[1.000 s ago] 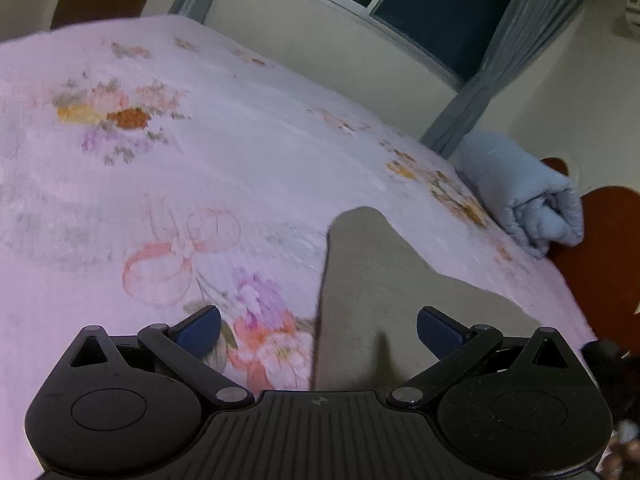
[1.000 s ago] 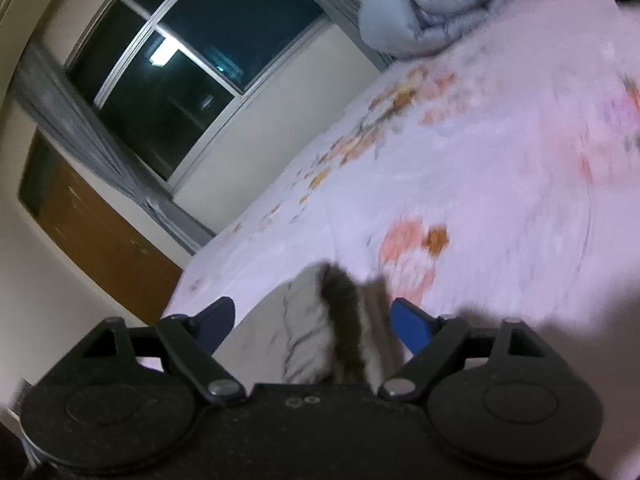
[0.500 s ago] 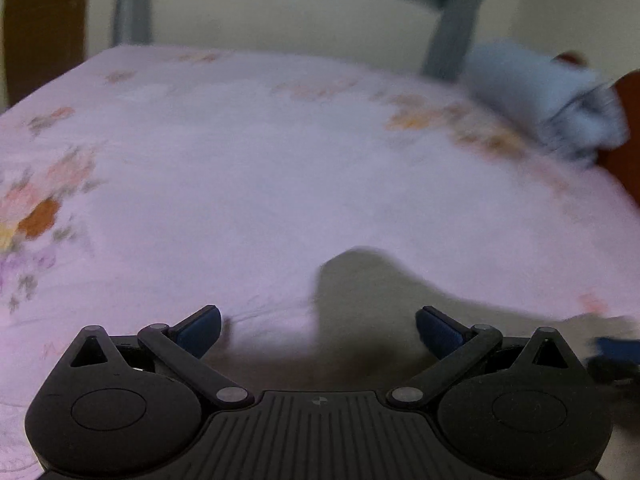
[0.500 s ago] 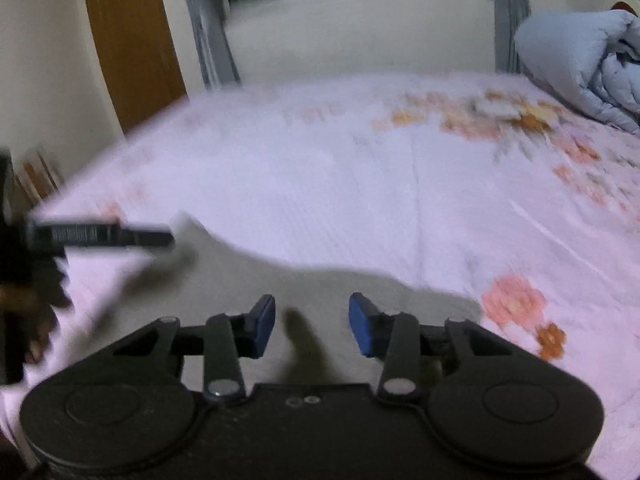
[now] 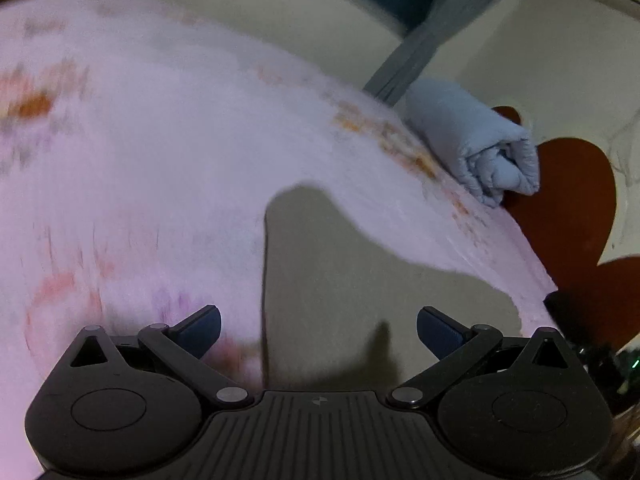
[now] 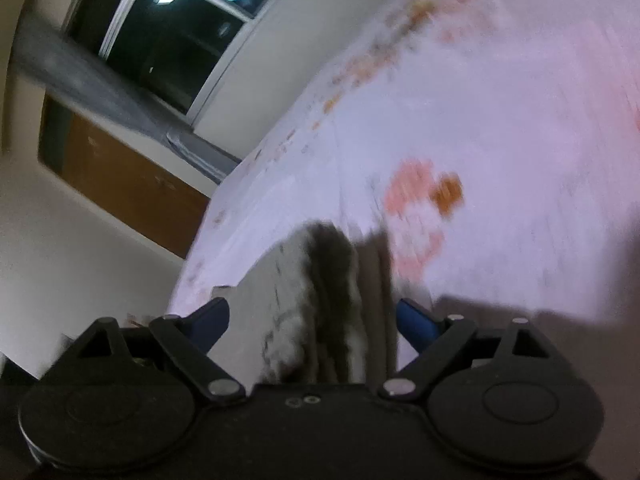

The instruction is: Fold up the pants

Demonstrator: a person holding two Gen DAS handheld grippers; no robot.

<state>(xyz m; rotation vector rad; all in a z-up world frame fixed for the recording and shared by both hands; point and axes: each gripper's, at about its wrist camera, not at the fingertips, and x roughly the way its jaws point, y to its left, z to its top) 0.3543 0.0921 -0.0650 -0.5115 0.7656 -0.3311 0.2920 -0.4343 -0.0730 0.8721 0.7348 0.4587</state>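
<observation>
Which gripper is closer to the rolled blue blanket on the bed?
Probably the left. Its gripper sees the rolled blue blanket ahead to the right, across the bed. The right gripper sits over the pants; the blanket hardly shows in its view.

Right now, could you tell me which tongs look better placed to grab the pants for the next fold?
Right, probably. The right tongs have just opened with a bunched edge of the pants standing between the jaws. The left tongs, also open, have only flat cloth between their jaws.
</observation>
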